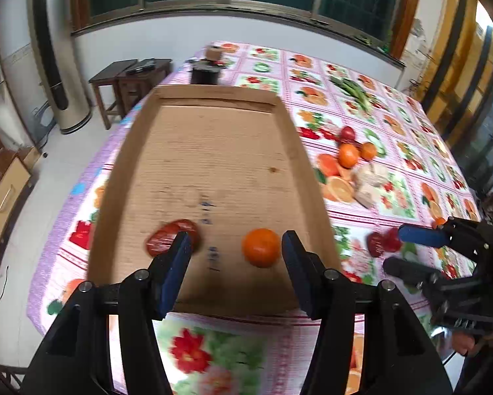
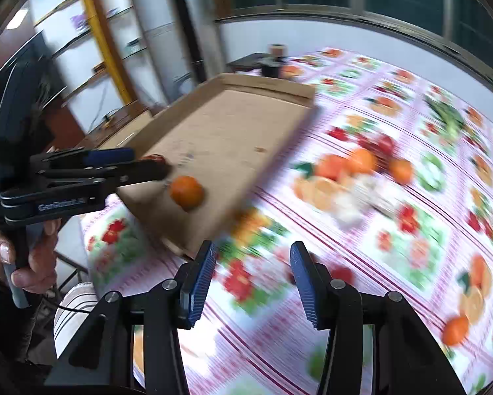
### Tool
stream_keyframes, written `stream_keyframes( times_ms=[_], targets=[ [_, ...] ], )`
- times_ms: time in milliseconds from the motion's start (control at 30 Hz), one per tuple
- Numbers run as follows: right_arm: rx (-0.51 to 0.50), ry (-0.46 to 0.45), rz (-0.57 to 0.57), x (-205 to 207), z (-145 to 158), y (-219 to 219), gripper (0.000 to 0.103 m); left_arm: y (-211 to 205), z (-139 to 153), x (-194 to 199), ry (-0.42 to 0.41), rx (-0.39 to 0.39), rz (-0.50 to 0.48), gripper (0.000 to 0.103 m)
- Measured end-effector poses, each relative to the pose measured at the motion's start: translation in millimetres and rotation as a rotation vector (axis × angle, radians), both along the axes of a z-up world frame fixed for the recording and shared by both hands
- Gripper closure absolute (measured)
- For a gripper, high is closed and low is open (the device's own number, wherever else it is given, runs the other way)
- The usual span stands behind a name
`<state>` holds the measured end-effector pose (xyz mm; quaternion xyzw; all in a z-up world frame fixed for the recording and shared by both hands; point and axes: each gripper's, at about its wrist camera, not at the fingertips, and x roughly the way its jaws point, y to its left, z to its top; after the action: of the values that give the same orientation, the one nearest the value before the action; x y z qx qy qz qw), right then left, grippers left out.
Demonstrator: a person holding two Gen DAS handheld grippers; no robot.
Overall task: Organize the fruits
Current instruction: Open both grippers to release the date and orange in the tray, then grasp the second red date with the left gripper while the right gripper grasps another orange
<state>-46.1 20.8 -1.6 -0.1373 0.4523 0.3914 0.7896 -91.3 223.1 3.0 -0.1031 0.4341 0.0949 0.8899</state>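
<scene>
While the left tool hangs wide open and empty over the near end of a shallow cardboard tray, an orange lies on the tray floor between its fingers, just inside the right-hand one. A red fruit, blurred, sits on the tray by the left-hand finger, partly hidden behind its tip. The tray rests on a tabletop covered by a cloth printed with fruit and flowers.

The right tool, fingers also spread wide and holding nothing, hovers above the bare cloth beside the tray; from the left camera it shows near two dark red fruits lying on the cloth. Further back on the cloth, well apart from both tools, lie two more oranges and another red fruit.

White lettering on the side of the left tool's body, seen from the right camera, begins "Gen"; the rest is too blurred to read. Faint blue marks on the tray floor are illegible.
</scene>
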Motion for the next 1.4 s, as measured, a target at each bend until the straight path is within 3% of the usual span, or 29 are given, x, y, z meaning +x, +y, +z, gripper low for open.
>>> stream_keyframes(
  times_ms=[467,767,1400],
  targets=[
    [0.001,-0.016,-0.231,9,6,-116,0.054,-93,4,13,0.007,-0.01,-0.194,0.047],
    [0.012,-0.017,-0.319,9,6,-159,0.054,-135,-9,25,0.042,-0.002,-0.274,0.047],
    [-0.007,0.01,-0.433,46,-24,-191,0.053,-143,-53,65,0.125,0.064,-0.277,0.048]
  ],
)
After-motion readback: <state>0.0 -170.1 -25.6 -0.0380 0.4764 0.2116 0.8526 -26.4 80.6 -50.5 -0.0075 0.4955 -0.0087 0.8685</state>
